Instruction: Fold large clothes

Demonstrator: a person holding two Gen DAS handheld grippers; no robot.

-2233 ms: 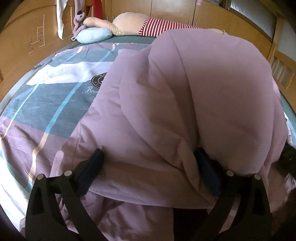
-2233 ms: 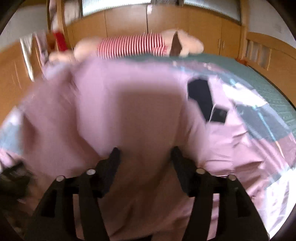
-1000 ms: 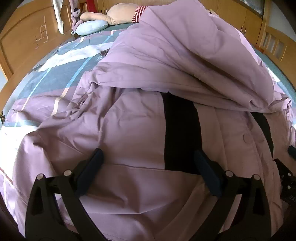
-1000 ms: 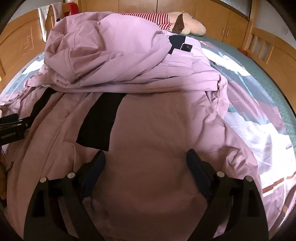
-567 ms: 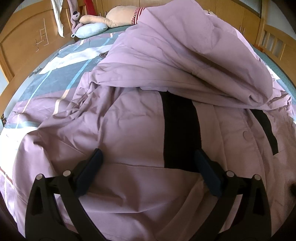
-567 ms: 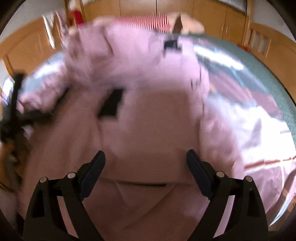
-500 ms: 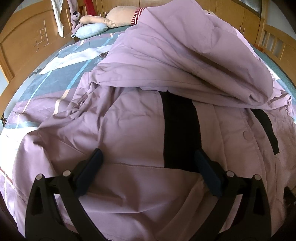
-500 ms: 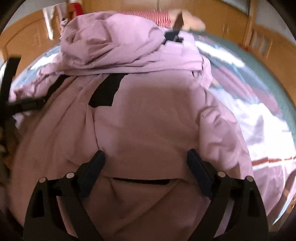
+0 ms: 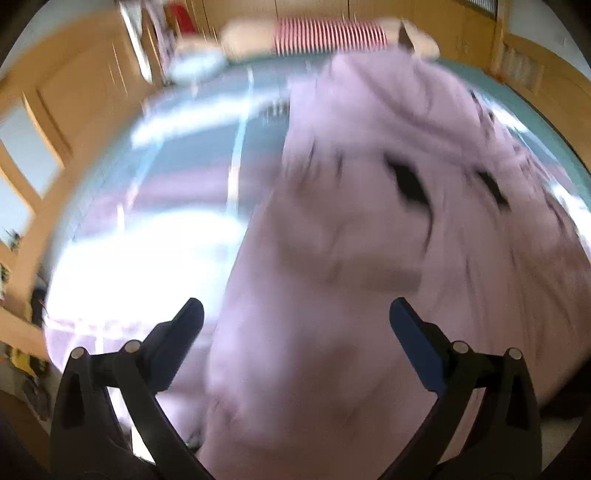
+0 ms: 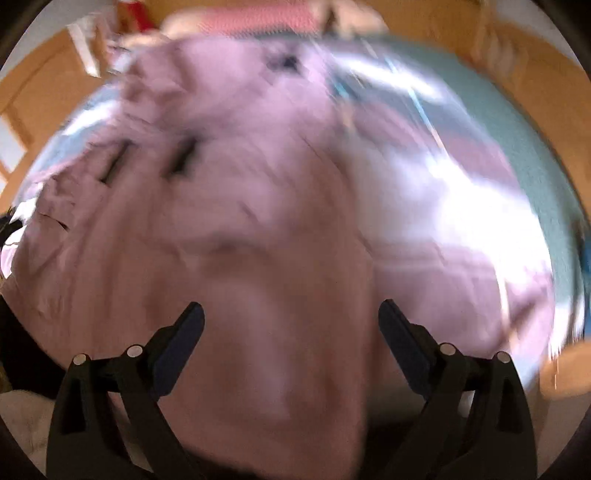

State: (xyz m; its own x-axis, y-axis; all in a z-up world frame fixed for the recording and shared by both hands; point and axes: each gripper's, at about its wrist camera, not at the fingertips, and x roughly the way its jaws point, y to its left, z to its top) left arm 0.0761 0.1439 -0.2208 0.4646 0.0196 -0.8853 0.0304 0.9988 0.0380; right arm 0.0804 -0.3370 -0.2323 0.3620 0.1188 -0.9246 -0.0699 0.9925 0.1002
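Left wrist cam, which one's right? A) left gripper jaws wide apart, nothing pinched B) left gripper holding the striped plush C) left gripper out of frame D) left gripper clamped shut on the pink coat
A: the left gripper has its jaws spread wide over the pink coat, with no fabric pinched between the pads.

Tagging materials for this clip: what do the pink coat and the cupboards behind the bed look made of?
Coat: soft matte woven cloth, probably padded; it puffs and creases, with black patches. Motion blur hides the weave.
Cupboards: wood or wood veneer, honey-coloured and smooth, in flat panels; the blur leaves that open.
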